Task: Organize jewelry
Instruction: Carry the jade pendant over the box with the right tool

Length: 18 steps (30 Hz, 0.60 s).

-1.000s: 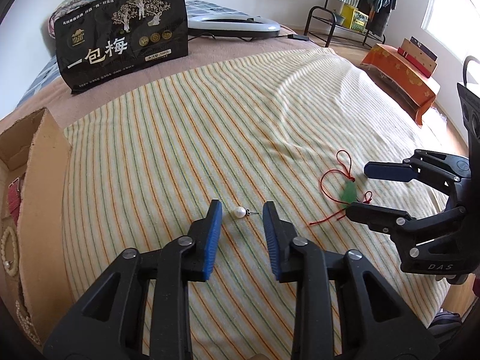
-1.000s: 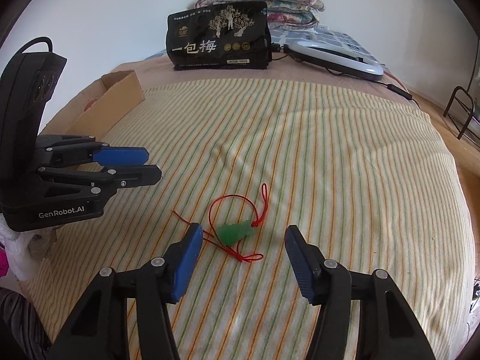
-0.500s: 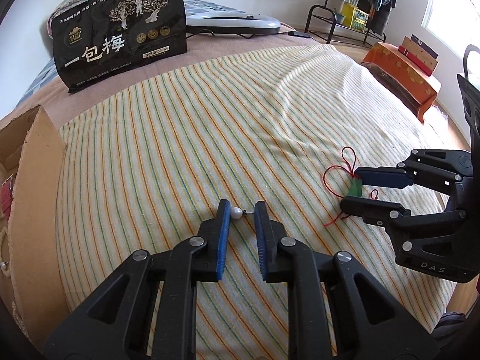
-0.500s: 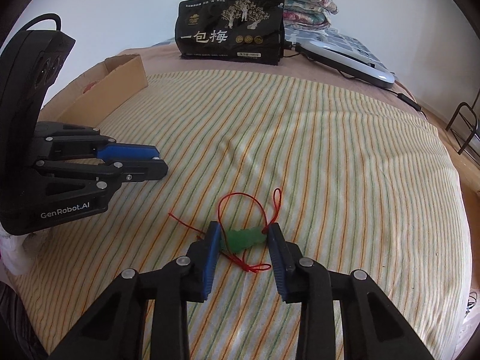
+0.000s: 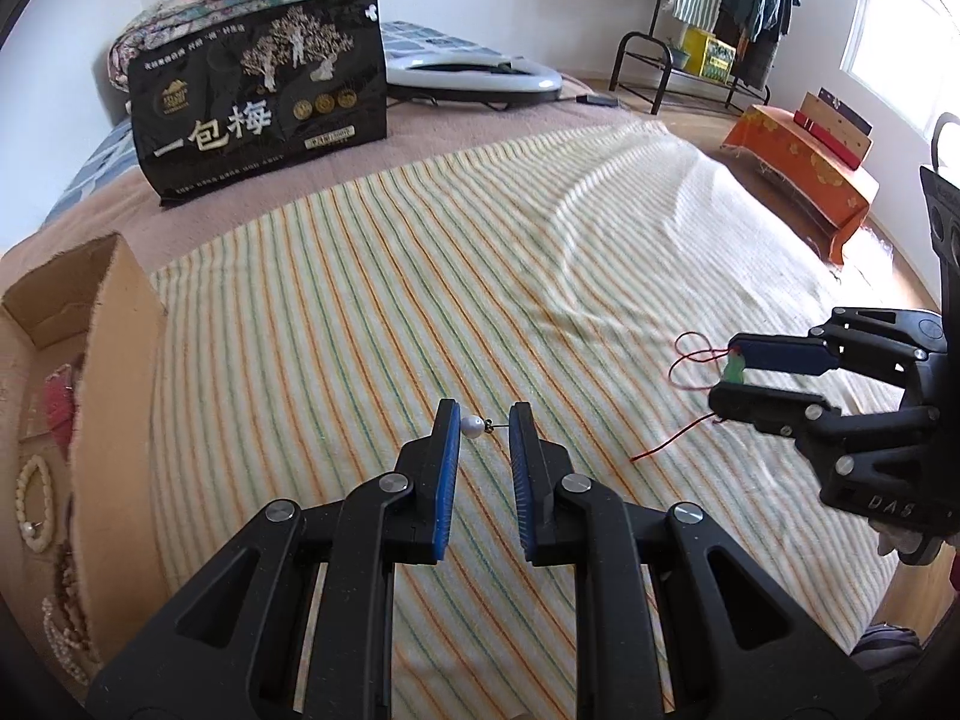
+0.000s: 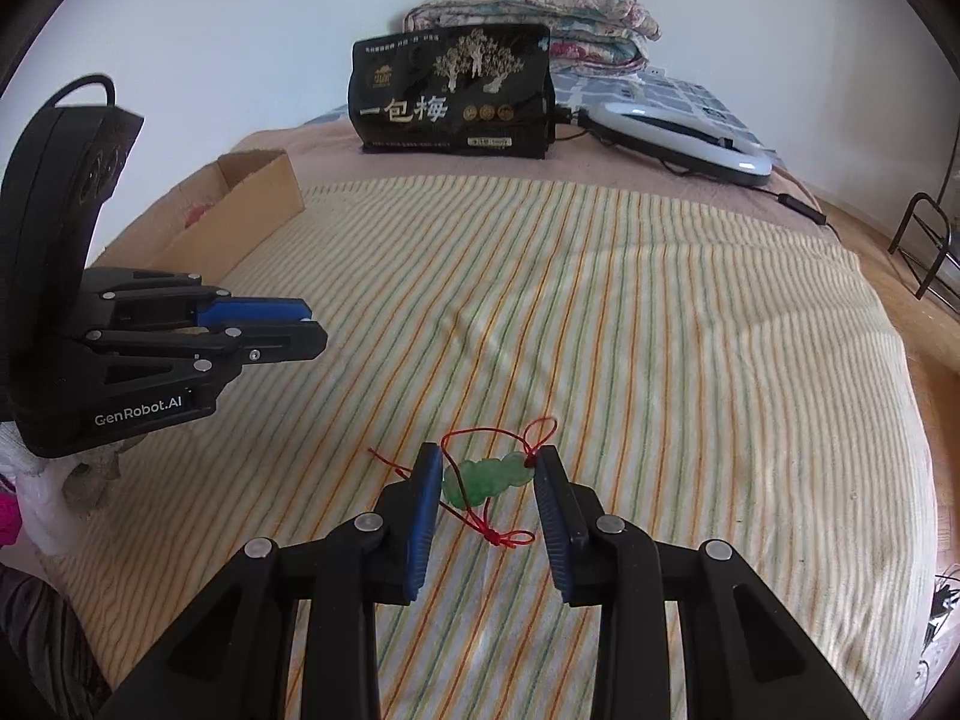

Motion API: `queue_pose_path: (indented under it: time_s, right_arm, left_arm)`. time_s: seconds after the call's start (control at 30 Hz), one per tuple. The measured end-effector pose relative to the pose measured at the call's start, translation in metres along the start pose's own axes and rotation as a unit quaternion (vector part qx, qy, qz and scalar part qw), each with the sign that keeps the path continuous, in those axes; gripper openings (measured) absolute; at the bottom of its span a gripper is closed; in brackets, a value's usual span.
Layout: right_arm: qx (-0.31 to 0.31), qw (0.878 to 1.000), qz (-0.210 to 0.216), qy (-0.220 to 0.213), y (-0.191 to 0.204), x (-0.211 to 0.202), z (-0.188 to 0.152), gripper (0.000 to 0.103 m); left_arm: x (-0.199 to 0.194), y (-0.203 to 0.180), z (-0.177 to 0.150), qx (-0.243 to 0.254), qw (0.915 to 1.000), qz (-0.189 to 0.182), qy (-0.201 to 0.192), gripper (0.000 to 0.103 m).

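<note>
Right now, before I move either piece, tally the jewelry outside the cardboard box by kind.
pearl earring: 1
green pendant on a red cord: 1
Total: 2

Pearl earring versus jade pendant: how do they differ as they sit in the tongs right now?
The pearl earring is a small white bead on a short metal hook; the jade pendant is a larger green gourd-shaped piece. The pendant trails a red cord across the striped blanket; the earring has none. Each is bracketed between blue-padded fingertips, left tongs and right tongs.
</note>
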State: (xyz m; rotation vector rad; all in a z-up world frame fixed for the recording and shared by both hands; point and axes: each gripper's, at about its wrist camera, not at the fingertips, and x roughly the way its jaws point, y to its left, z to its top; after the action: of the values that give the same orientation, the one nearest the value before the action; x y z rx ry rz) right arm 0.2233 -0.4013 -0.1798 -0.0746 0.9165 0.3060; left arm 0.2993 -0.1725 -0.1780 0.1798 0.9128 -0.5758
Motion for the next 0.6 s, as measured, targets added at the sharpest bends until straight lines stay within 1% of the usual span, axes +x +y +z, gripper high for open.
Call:
queue_pose_path:
  time_s: [0.3,0.6]
  right_arm:
    - [0.013,0.999,-0.005,-0.03,-0.002,-0.036,0.01,0.032]
    - [0.01,0.998,-0.009,-0.053,0.009,-0.068,0.022,0.032]
  left_arm:
    - [-0.038,0.006,0.003,-0.006,0.9996,0.001,-0.028,0.015]
    - [-0.074,0.016,0.004,-0.013,0.9985,0.004,-0.054,0.015]
